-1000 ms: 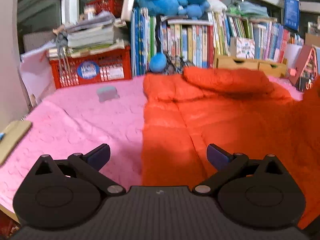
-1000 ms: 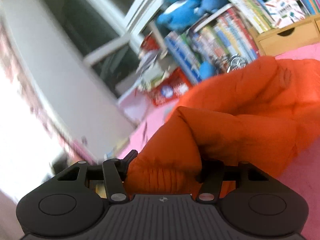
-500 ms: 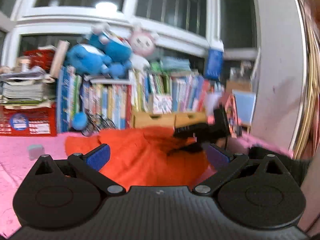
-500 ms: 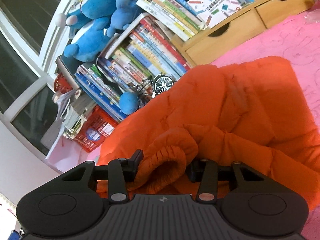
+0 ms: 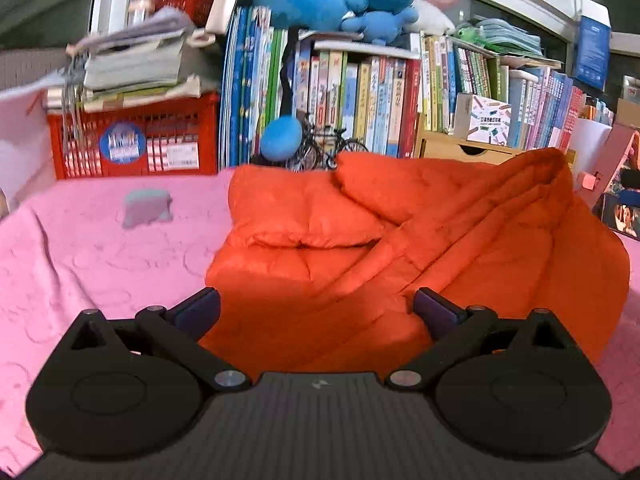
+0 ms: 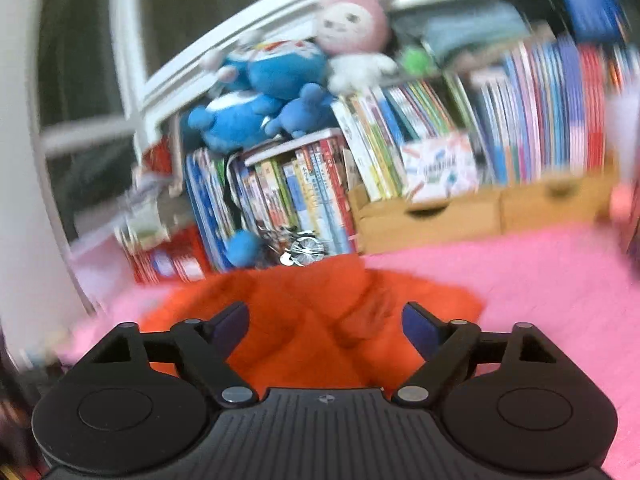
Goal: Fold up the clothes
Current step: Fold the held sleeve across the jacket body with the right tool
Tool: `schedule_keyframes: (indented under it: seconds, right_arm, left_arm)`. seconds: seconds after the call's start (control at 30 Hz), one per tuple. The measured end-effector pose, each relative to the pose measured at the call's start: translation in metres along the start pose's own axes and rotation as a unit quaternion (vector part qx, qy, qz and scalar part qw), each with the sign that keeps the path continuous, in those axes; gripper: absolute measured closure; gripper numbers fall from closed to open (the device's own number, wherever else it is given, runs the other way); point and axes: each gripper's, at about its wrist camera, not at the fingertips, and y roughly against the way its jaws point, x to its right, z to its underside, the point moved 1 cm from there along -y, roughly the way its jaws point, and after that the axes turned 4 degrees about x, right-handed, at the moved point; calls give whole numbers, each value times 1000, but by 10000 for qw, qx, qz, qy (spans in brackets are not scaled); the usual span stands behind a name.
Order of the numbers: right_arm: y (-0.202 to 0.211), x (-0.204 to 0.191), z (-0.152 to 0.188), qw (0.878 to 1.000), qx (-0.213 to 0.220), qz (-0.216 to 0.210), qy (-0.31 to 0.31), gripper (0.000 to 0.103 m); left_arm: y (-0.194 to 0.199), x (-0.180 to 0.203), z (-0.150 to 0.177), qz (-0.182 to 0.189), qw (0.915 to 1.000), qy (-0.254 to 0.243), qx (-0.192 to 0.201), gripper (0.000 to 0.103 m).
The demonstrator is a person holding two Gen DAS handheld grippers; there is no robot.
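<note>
Orange jacket (image 5: 400, 248) lies below both grippers, left (image 5: 316, 306) and right (image 6: 325, 322), jaws spread, right's just opened.

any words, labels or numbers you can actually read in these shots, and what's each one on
None can be quoted with confidence.
Red crate: a round blue sticker and white labels, print blurred.
Book spines: Chinese titles, too small to read.
White box on the wooden drawer unit: dark characters, too small; blurred in the right wrist view.
Blue sign: pale print, illegible.
Orange jacket: no text visible.
</note>
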Motion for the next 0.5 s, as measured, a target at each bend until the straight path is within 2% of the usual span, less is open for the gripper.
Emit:
schedule_keyframes:
  seconds: [0.1, 0.13, 0.3, 0.43, 0.47, 0.5]
  right_arm:
    - [-4, -20, 0, 9934, -137, 78, 1138, 11]
    - [-10, -28, 0, 9897, -152, -23, 1420, 10]
    - [-59, -71, 0, 9744, -221, -654, 2139, 3]
    - [-88, -89, 8, 9690, -502, -894, 2248, 3]
    - [-95, -94, 10, 9674, -572, -954, 2274, 8]
    - [-102, -98, 12, 9659, -645, -1005, 2299, 22]
  left_arm:
    - [-1, 0, 4, 33, 10000, 25, -75, 0]
    - [1, 0, 4, 46, 10000, 33, -66, 0]
    - [14, -5, 6, 202, 9997, 150, -21, 0]
    - [38, -8, 5, 329, 9993, 153, 130, 0]
    - [44, -10, 4, 383, 9989, 226, 173, 0]
    - [49, -13, 4, 445, 9983, 321, 211, 0]
